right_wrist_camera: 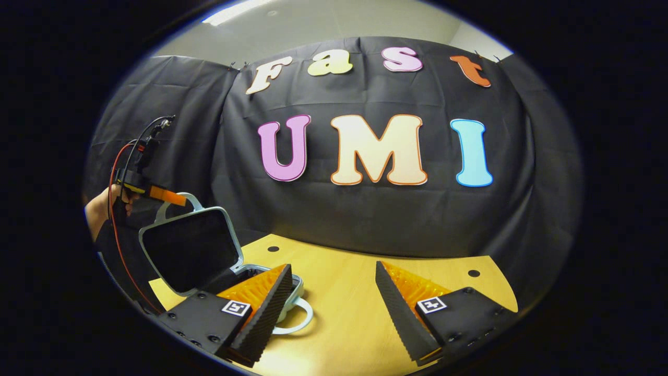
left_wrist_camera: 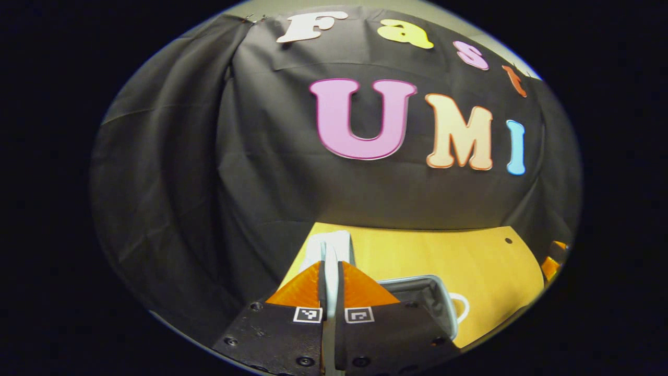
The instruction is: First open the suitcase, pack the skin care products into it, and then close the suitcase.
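The left gripper point(left_wrist_camera: 331, 282) has its two fingers closed on a thin pale loop, the handle of the lid point(left_wrist_camera: 330, 250), which passes between them in the left gripper view. In the right gripper view the same gripper point(right_wrist_camera: 175, 198) is seen farther off, held by a hand point(right_wrist_camera: 102, 206), and it pinches this handle at the top of the raised lid point(right_wrist_camera: 190, 250). The lid stands nearly upright, tilted a little back, with its dark inside turned to the table.

The right gripper point(right_wrist_camera: 334, 292) is wide open and holds nothing; it hovers over the wooden table point(right_wrist_camera: 339, 303), its left finger just in front of the lower shell of the suitcase point(right_wrist_camera: 295, 284), and I cannot tell if it touches it. A second pale handle point(right_wrist_camera: 300, 318) lies on the table at the front of the shell.

To my judgement, the first step, opening the suitcase, is nearly or fully done. The packing is not yet begun: no skin care products can be made out on the visible part of the table, and the inside of the shell is hidden. Closing is left too.
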The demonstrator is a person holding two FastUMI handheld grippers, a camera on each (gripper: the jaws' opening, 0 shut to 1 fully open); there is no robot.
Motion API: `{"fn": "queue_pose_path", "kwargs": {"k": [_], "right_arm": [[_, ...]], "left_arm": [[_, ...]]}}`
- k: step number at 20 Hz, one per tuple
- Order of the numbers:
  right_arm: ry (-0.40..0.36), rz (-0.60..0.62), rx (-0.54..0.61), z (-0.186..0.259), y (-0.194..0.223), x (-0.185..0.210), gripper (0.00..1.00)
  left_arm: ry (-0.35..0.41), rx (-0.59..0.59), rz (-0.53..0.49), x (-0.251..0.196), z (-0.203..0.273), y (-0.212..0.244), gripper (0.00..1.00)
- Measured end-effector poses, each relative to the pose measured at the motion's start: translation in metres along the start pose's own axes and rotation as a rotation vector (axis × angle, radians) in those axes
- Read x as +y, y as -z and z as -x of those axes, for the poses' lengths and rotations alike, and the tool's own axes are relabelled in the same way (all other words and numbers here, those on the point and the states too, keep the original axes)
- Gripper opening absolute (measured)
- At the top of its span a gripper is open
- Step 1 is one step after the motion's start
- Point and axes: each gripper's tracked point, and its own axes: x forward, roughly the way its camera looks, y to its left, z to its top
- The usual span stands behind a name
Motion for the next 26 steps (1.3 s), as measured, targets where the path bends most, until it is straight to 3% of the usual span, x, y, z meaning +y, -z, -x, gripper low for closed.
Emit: {"fn": "queue_pose_path", "kwargs": {"k": [9, 16, 22, 25, 26], "right_arm": [[0.016, -0.046, -0.002, 0.01, 0.0, -0.072, 0.99], [0.017, -0.041, -0.006, 0.018, -0.001, -0.125, 1.0], [0.03, -0.01, -0.012, 0.027, -0.003, -0.166, 1.0], [0.037, -0.023, -0.016, 0.031, -0.008, -0.177, 0.99], [0.045, -0.025, -0.03, 0.034, -0.014, -0.18, 0.99]], "left_arm": [[0.167, 0.021, 0.036, -0.148, -0.014, 0.021, 0.01], [0.27, 0.125, 0.07, -0.251, -0.034, 0.093, 0.01], [0.25, 0.194, -0.007, -0.297, -0.061, 0.157, 0.04], [0.223, 0.196, -0.005, -0.303, -0.064, 0.16, 0.1], [0.205, 0.148, -0.011, -0.304, -0.058, 0.146, 0.14]]}}
